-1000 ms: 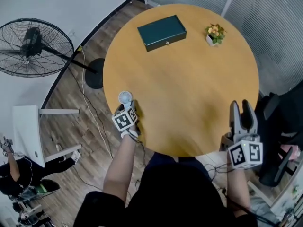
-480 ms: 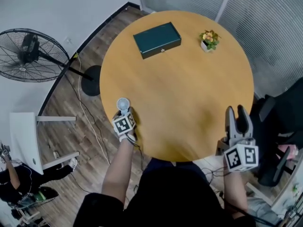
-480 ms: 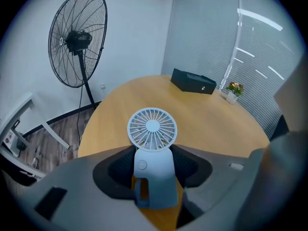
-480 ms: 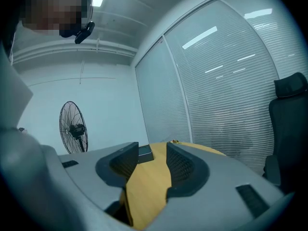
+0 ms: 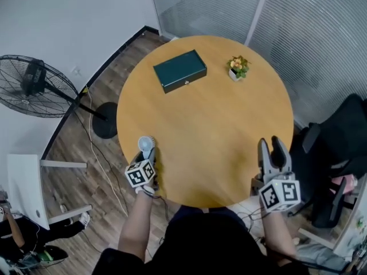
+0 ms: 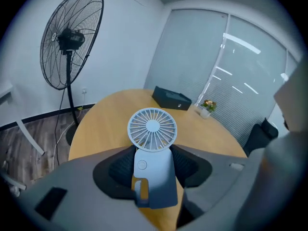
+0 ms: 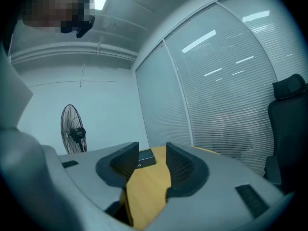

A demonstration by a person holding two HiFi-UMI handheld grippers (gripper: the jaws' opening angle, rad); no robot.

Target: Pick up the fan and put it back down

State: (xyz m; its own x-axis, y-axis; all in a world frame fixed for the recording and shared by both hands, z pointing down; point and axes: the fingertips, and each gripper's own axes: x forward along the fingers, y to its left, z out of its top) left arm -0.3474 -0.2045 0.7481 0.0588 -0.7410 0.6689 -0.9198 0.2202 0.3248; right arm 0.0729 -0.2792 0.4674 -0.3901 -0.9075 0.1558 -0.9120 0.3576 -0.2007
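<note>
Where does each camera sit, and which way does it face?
Head view: on the head, facing down at the table; forearms, left gripper, right gripper show.
Left gripper view: on that gripper, facing along jaws shut on the small fan.
Right gripper view: on that gripper, facing across the table between open jaws.
Shared: the green box.

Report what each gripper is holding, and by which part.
The left gripper holds the small fan by its handle, just under the round head. The right gripper holds nothing; its jaws stand apart above the table.
</note>
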